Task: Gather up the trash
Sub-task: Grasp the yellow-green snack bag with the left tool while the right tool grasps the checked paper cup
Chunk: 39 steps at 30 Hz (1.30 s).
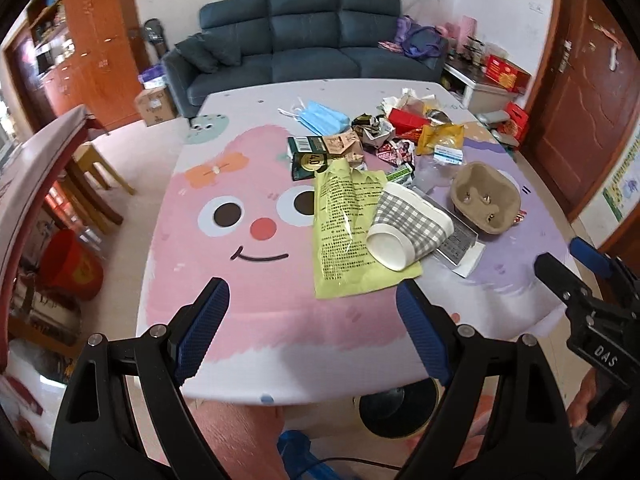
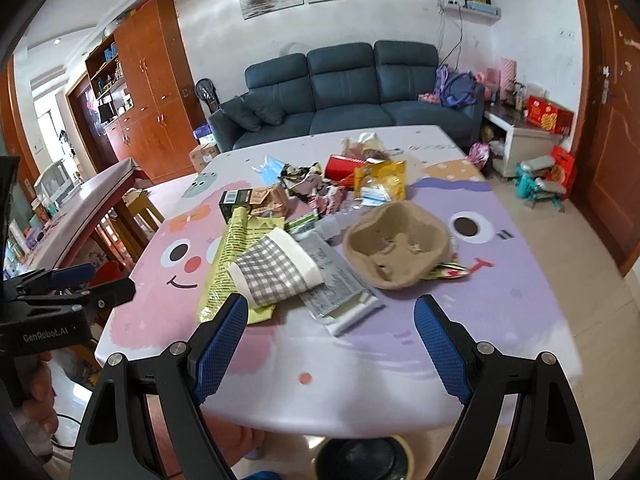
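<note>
Trash lies heaped on the cartoon-print table point(image 1: 256, 320) point(image 2: 500, 320). A checked paper cup point(image 1: 408, 228) point(image 2: 276, 272) lies on its side over a yellow-green wrapper point(image 1: 344, 236) point(image 2: 228, 264). To the right of the cup rests a brown pulp cup carrier point(image 1: 486, 196) point(image 2: 396, 244), with a silver pouch point(image 2: 336, 284) between them. Farther back are a dark green carton point(image 1: 310, 158), blue face masks point(image 1: 320, 118) and a red box point(image 2: 344, 166). My left gripper point(image 1: 312, 300) is open above the near edge, just short of the wrapper. My right gripper point(image 2: 330, 316) is open too, nothing in it.
A black bin point(image 1: 394, 412) point(image 2: 360, 456) stands on the floor under the near table edge. A blue sofa point(image 1: 304, 44) lines the far wall. A second table point(image 2: 80, 208) with stools point(image 1: 96, 176) stands left, and a wooden door point(image 1: 580, 100) right.
</note>
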Motion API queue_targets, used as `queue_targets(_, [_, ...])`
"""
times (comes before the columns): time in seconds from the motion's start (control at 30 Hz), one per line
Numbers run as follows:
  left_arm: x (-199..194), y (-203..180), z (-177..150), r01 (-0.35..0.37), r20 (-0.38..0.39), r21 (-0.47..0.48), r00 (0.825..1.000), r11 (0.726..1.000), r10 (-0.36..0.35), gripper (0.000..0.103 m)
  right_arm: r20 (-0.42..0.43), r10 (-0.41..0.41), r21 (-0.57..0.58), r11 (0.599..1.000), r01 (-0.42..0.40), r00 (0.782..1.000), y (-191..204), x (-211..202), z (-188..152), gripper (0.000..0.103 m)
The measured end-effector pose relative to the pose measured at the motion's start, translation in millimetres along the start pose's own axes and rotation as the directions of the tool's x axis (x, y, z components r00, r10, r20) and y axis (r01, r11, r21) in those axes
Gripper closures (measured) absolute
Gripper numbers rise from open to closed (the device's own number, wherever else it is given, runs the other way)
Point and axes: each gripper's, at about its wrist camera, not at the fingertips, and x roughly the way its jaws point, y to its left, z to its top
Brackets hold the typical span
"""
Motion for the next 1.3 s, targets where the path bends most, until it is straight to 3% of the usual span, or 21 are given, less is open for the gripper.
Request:
queue_targets(0.23, [50,12,14,0.094,-0.073,0.026,0.993,0.995,-0.092,0.019,-0.074,0.096,0.092,0.992,-0.089,0.993,13,57,8,0.017])
queue_targets(0.4, [85,18,21,0.142,-0.111,0.017,0.984,0.99,-0.139,0.019,-0.136,0.146,0.178,0.976,-0.121,0.98,18,95,7,0.027])
queue_targets(0.67, [127,36,30,0.191,-0.161,-0.027,0.968,0.981,-0.193,0.019,-0.192,0.305,0.387,0.897,-0.214,0.933,14,152,-3,0.031])
queue_targets(0.87, [148,46,31,0.225,-0.186,-0.047,0.955,0.973,-0.23,0.019,-0.173,0.354,0.453,0.858,-0.244,0.919,18,179,-2,0.031])
queue_targets(1.03, [158,47,32,0.239,-0.186,-0.03,0.953,0.97,-0.241,0.019,-0.122,0.461,0.572,0.756,-0.317,0.879,12,197,-2,0.031])
queue_targets(1.3, [169,47,36,0.266,-0.188,-0.038,0.945,0.963,-0.269,0.019,-0.031,0.519,0.691,0.628,-0.356,0.854,-4,213,3,0.031])
